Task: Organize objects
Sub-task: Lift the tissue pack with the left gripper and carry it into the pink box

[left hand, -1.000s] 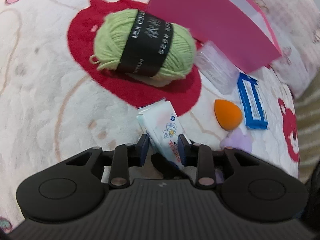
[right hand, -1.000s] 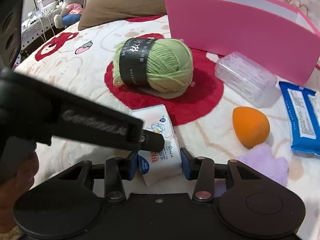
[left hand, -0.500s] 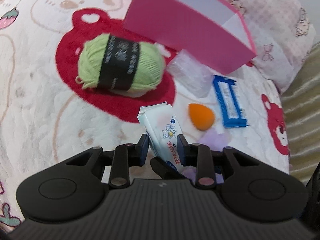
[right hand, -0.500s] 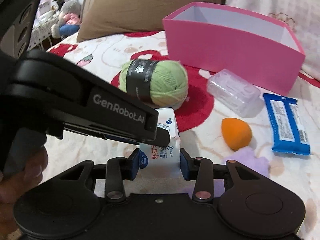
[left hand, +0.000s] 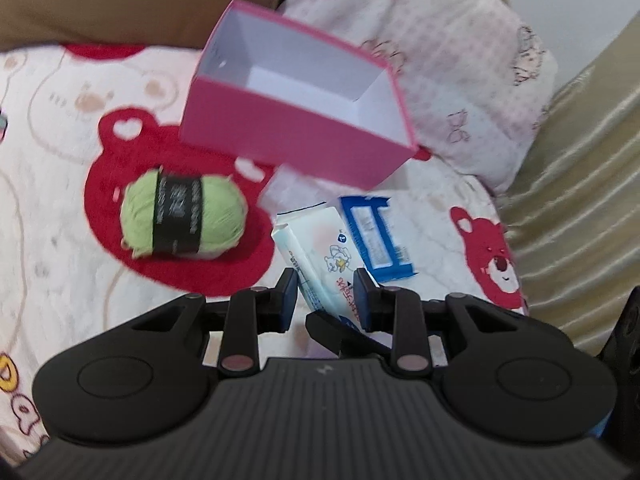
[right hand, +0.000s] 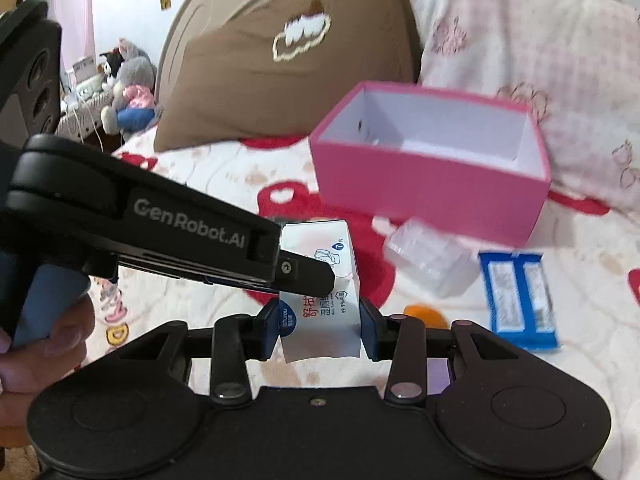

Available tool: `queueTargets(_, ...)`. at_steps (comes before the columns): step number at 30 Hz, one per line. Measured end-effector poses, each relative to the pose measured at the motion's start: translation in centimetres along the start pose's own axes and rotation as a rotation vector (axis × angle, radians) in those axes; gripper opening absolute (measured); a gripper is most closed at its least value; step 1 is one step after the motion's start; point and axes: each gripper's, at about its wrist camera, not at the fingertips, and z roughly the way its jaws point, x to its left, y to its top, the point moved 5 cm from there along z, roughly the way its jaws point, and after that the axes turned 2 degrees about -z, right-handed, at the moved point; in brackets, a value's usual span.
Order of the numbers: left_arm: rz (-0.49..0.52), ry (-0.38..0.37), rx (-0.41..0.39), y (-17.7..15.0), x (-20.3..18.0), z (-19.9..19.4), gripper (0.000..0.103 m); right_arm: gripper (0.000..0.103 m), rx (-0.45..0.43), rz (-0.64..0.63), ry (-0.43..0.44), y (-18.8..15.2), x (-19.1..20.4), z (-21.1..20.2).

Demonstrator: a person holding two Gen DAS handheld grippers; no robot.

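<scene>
Gripping the white wipes pack (right hand: 320,300) from two sides: right tool (right hand: 320,330) clamped across its lower end, both blue pads pressed on the wrapper; left tool (left hand: 326,300) clamped on the same pack, seen edge-on in the left view with the pack tilted between the pads. In the right view the left tool's finger crosses in from the left and lies over the pack's face.

Change against the earlier frames: pack was resting on the blanket (left hand: 52,240) a second ago, now hangs clear of it between the two tools. Both views sit higher; pink box (right hand: 432,184) now shows its white interior, open top up, toward the far edge of the bed in front of the pillows. Green yarn ball (left hand: 182,216) looks smaller and unmoved on the red bear patch. Frames blurred.

Writing: pack carries red Chinese characters, a blue corner badge, a small cartoon figure and "99.9%"; other print too small. Left tool's finger reads "GenRobot.AI". Yarn band is black with pale lettering, unreadable now.

Around: clear plastic case (right hand: 432,264) just in front of the box, blue packet (right hand: 520,300) to its right, orange sponge (right hand: 424,314) nearly hidden behind the right tool. A hand (right hand: 44,344) holds the left tool's grip.
</scene>
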Motion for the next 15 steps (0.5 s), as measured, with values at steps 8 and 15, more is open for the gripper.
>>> queueTargets(8,0.026,-0.032,-0.017,1.6,-2.2,-1.9,0.028,0.045,-0.054,-0.044,-0.028,2.3,-0.2,-3.0)
queueTargets(15,0.032,-0.033,0.002,2.2,-2.4,-2.1,0.028,0.045,-0.067,-0.033,-0.024,2.6,-0.2,-3.6)
